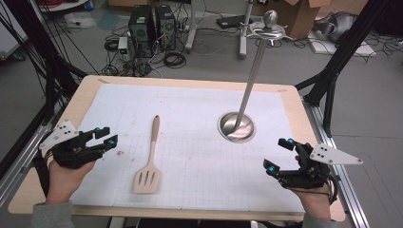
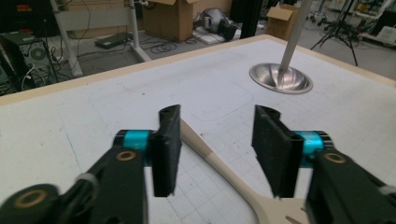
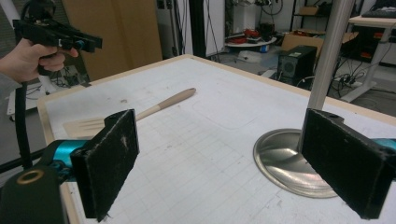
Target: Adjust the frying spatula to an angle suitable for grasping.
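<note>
Two grippers, left (image 1: 102, 137) and right (image 1: 280, 156), held low at opposite table (image 1: 90, 88) edges, jaws apart, empty; spatula (image 1: 148, 161) flat between, nearer the left, stand (image 1: 236, 126) beyond. Left gripper view: aimed down the spatula (image 2: 219, 165) handle, probably for a pick. Right gripper view: wide open (image 3: 233, 163), clear mat ahead toward the spatula (image 3: 140, 112).

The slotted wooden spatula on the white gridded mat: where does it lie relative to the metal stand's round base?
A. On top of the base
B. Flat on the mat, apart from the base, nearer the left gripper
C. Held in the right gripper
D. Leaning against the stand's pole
B: the slotted wooden spatula lies flat on the white gridded mat, apart from the metal stand's round base, nearer the open left gripper.
</note>
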A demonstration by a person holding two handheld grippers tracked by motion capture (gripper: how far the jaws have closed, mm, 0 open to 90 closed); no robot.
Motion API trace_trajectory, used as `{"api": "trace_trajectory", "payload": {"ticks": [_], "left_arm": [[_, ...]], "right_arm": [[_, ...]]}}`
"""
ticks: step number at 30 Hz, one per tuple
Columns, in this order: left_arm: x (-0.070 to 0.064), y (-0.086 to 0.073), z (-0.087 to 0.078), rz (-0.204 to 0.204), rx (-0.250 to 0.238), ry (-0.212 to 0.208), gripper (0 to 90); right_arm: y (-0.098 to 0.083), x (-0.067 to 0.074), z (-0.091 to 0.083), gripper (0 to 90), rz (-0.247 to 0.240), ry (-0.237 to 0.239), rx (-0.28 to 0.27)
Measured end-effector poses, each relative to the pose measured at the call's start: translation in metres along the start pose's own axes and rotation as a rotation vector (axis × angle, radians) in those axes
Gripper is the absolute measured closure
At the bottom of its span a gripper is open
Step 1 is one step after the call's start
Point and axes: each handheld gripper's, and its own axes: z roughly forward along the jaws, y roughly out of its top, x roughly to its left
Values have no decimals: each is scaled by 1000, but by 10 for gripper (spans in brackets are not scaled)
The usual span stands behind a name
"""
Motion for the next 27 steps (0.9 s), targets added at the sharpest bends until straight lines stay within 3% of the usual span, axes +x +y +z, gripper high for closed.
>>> {"api": "trace_trajectory", "payload": {"ticks": [4, 13, 19, 27], "left_arm": [[-1, 0, 7, 0, 15, -11, 650], [0, -2, 26, -11, 24, -5, 734], [-3, -3, 43, 16, 37, 11, 869], [-5, -9, 70, 37, 71, 2, 892]], "right_arm": [[-1, 1, -4, 107, 0, -9, 6], [-5, 4, -13, 106, 7, -28, 24], [-10, 10, -22, 106, 6, -46, 36], [-9, 21, -29, 106, 11, -43, 22]]}}
